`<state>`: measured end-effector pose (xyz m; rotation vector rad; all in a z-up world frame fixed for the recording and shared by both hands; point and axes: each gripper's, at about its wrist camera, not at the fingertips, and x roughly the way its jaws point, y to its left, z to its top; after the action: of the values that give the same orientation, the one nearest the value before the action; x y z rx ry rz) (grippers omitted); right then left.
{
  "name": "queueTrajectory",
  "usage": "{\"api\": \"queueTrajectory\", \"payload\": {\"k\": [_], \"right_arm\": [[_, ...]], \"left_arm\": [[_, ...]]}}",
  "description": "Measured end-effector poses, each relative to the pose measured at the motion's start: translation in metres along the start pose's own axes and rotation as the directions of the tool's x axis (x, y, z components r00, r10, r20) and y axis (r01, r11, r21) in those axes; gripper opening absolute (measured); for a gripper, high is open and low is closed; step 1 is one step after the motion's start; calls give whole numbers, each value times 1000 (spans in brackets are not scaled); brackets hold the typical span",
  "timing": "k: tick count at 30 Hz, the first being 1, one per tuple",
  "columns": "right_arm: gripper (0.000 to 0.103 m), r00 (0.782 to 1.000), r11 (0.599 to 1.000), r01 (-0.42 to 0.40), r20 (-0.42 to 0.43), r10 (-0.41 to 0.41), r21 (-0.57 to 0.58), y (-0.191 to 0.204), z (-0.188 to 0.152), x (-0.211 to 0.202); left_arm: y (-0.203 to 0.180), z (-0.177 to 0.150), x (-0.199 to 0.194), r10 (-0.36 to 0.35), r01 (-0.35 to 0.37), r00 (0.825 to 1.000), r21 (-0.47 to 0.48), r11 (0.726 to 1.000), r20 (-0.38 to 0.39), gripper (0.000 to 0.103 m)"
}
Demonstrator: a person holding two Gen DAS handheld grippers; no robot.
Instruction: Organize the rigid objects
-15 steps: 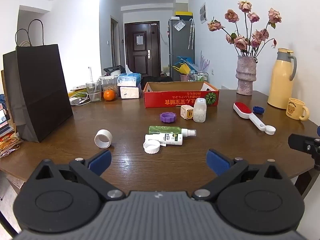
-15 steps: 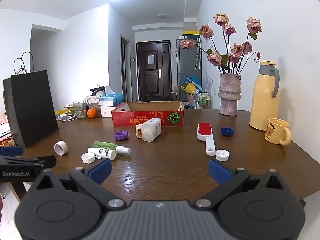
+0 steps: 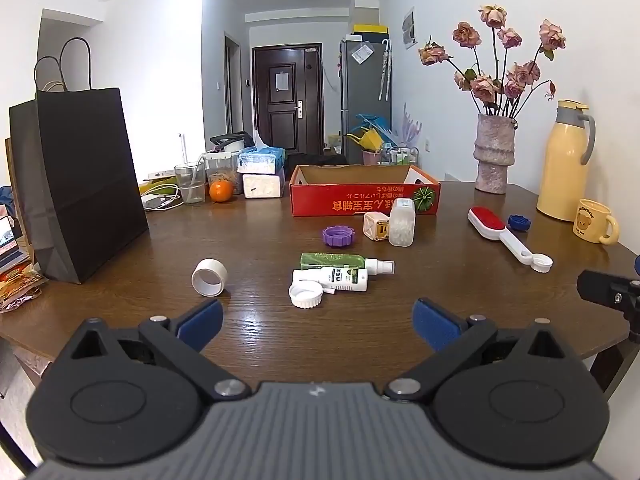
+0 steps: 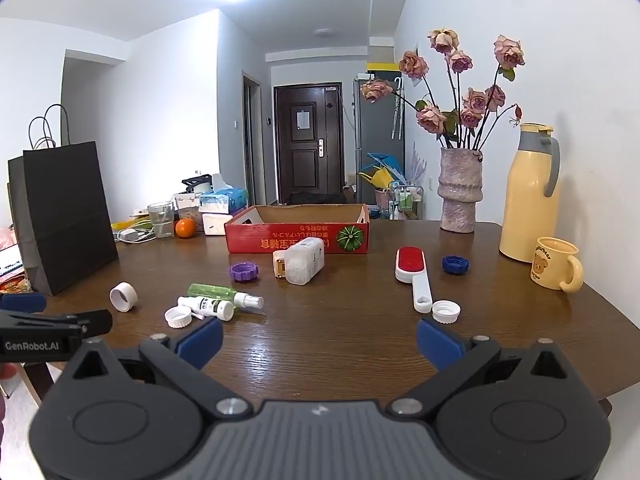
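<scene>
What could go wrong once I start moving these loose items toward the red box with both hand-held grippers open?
1. The white ring lies on its side, so a nudge may roll it toward the table's near edge.
2. The green spray bottle and white bottle touch; grabbing one may drag the other.
3. The white cap sits against the lint brush handle; lifting the brush may knock it.
</scene>
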<state>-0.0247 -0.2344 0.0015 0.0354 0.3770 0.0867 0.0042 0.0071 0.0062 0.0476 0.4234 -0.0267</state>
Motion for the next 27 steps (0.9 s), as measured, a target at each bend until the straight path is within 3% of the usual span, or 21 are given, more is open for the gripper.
{"api": "queueTrajectory", "payload": {"k": [27], "right_arm": [[103,1000,1000,0,4,0,-1,1,-1,-1]], "left_arm": [[0,-4,-6,7,-7,1000,-10,1000,9,103]]}}
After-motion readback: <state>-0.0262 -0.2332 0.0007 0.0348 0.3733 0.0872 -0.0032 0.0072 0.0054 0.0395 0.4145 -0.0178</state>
